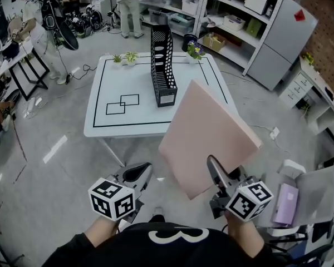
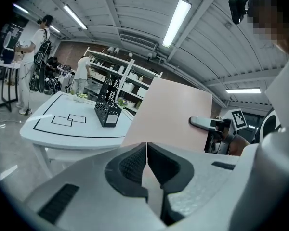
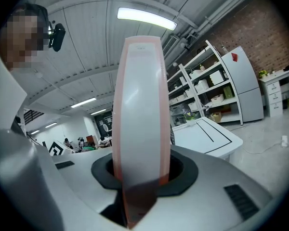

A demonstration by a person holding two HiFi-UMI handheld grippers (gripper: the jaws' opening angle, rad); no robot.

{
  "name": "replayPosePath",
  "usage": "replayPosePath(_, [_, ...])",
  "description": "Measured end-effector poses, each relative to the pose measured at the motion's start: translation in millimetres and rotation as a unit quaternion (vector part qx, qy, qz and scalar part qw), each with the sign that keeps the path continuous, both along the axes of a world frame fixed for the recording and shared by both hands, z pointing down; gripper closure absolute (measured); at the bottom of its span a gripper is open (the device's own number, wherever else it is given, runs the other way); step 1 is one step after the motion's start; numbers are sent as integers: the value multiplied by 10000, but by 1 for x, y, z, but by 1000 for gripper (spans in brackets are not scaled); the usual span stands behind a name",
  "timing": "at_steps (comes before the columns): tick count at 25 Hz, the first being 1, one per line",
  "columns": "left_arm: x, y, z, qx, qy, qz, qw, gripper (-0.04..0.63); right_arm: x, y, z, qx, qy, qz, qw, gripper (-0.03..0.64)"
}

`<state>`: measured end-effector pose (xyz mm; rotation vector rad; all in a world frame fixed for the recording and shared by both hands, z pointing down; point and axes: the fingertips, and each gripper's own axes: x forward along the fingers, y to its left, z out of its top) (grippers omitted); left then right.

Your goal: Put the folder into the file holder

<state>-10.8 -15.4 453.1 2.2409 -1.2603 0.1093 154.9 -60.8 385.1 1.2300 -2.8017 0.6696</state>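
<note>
The pink folder (image 1: 209, 138) looks light, stiff and rather smooth, and the right gripper (image 1: 218, 178), clamped on its lower edge, holds it in the air, well apart from the file holder (image 1: 162, 65) on the table (image 1: 100, 93), while the left gripper (image 1: 134, 174) is closed and empty.

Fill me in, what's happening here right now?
A person holds a pink folder up in the right gripper, jaws clamped on its near edge, short of the white table. The left gripper is shut and empty beside it. The black file holder stands on the table, and the folder is not in it yet.
</note>
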Motion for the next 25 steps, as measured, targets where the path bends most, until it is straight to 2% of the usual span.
replayPosePath(11, [-29,-59,-29,304,-210,-212,9991,582,-20,-61,-41,476,-288,21,9984,483])
replayPosePath(25, [-58,-188,-50,407,-281,-664,9966,582,-48,-208,-102,1026,-363,-151,9939,483])
